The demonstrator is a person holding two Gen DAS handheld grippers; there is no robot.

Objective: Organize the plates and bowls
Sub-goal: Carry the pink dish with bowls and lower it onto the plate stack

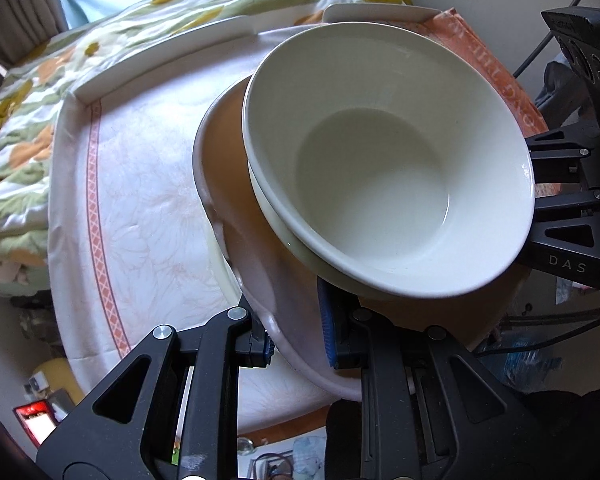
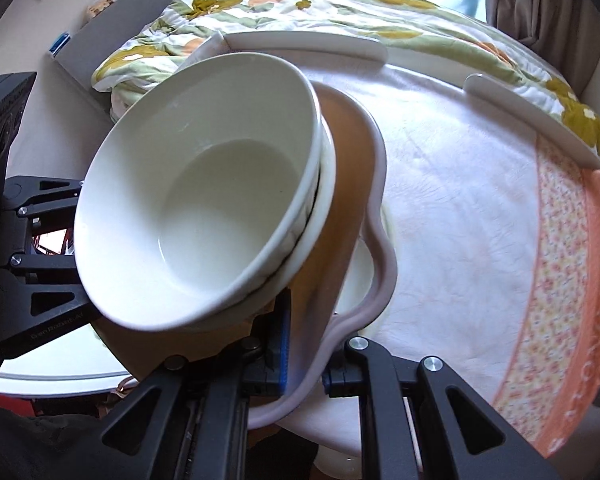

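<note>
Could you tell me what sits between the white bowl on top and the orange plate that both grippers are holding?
A second white bowl is nested under the top bowl and rests on the plate; its rim shows in both wrist views, most clearly the right.

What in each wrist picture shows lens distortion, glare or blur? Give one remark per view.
Left wrist view: the straight tray edge bows into a curve, dark corners frame the picture, and a small glint sits on the bowl rim near the right gripper. Right wrist view: the window light at the top is washed out, and the bowl stays sharp.
</note>
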